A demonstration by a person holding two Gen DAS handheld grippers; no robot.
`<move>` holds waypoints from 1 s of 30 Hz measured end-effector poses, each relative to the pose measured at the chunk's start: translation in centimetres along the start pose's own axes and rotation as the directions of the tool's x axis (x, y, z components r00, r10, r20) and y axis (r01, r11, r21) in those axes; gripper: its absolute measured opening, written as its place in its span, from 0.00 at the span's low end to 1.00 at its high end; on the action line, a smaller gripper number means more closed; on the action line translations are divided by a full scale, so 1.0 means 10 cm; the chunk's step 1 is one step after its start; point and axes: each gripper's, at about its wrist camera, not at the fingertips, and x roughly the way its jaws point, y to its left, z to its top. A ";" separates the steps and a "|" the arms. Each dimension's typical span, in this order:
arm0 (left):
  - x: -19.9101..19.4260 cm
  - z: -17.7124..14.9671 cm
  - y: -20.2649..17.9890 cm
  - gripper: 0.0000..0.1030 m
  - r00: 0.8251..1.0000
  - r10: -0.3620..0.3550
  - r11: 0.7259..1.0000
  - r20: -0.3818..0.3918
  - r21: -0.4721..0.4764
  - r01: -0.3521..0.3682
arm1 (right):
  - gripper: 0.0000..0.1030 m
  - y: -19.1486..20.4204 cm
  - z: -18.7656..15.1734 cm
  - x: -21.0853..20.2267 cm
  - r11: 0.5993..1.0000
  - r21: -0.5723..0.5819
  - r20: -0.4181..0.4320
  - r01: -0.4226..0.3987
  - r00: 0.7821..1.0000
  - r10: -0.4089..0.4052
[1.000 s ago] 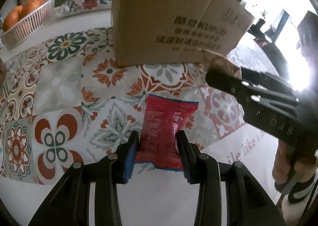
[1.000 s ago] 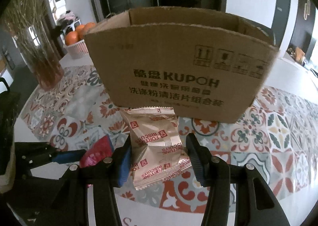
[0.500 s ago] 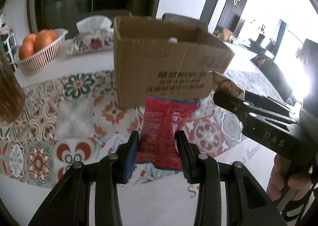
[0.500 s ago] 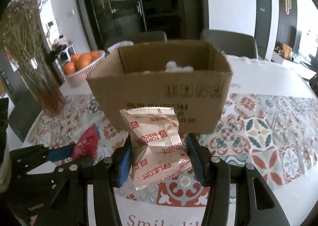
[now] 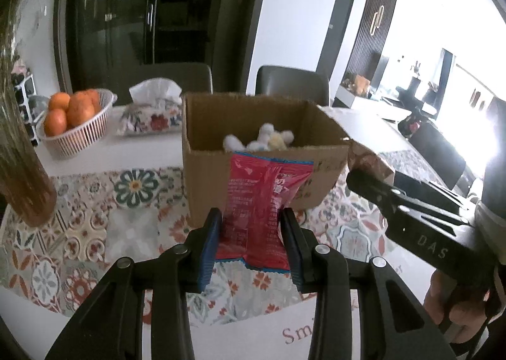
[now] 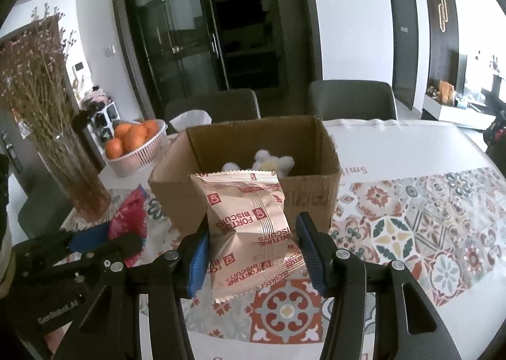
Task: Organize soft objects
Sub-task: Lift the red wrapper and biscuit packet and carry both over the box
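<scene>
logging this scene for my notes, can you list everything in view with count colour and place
box: 1, brown, centre of table, open
plush toy: 1, white and yellow, inside box
red packet: 1, red, in left gripper
biscuit packet: 1, rose gold, in right gripper
basket: 1, white, far left, holding oranges
tissue pack: 1, floral, behind box
vase: 1, glass, dried flowers, left
table: 1, white, patterned runner
chairs: 2, grey, behind table
left gripper: shut on red packet
right gripper: shut on biscuit packet
</scene>
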 end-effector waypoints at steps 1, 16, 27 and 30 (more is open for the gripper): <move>0.00 0.03 -0.01 0.37 1.000 0.002 1.000 0.006 0.003 -0.002 | 0.51 -0.01 0.02 -0.01 1.000 0.003 0.005 0.000 1.000 -0.001; -0.04 0.48 -0.04 0.37 0.995 0.034 0.999 0.096 0.029 -0.037 | 0.51 -0.01 0.45 -0.09 1.000 -0.001 0.078 0.021 0.997 -0.021; 0.14 0.76 -0.03 0.37 0.993 0.058 0.996 0.104 0.057 -0.064 | 0.51 -0.08 0.68 0.12 1.000 -0.010 0.073 0.019 0.997 -0.018; 0.21 0.81 -0.02 0.37 0.993 0.062 0.996 0.097 0.057 -0.067 | 0.51 -0.10 0.72 0.18 1.000 -0.014 0.070 0.021 0.997 -0.020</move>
